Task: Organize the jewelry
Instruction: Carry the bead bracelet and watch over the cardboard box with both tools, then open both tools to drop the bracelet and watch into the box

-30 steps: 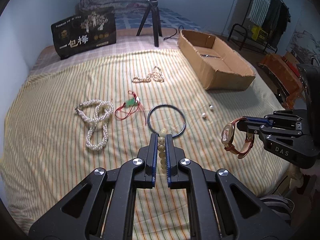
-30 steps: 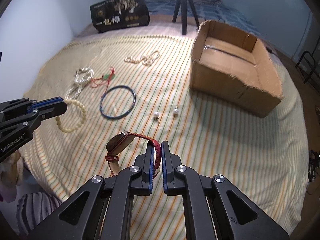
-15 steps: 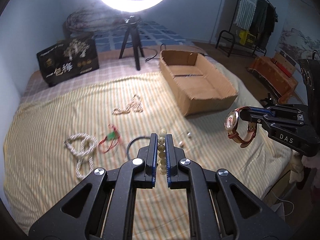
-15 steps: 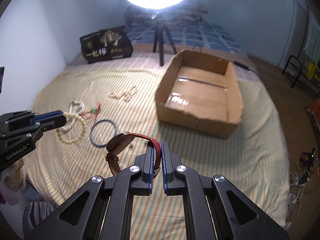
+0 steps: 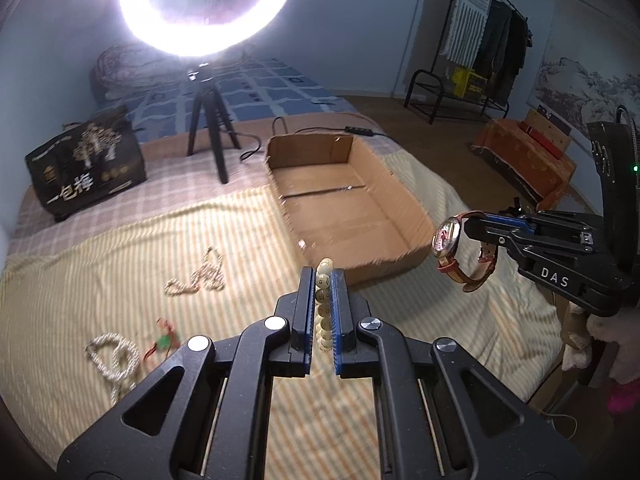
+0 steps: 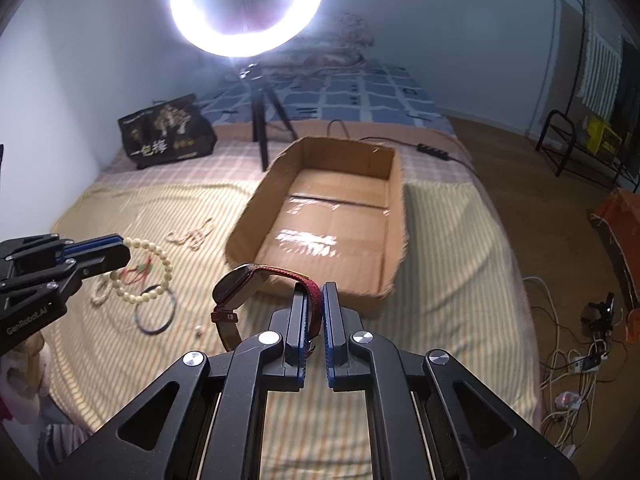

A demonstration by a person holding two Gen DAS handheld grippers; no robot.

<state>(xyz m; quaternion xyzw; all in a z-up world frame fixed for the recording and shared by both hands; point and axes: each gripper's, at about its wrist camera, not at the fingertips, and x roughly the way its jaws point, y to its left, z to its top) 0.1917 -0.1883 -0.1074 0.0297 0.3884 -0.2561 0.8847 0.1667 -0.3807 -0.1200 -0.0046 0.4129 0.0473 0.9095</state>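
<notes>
Bracelet (image 5: 324,304) and watch (image 6: 256,288) in fingers

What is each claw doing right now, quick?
Left claw: closed on the cream bead bracelet.
Right claw: closed on the red-strap watch.

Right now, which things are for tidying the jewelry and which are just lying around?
For the job:
- bead bracelet in the left gripper
- watch in the right gripper
- cardboard box
- pearl necklace
- dark bangle
- beige chain

Just lying about:
- ring light
- black bag
- clothes rack
</notes>
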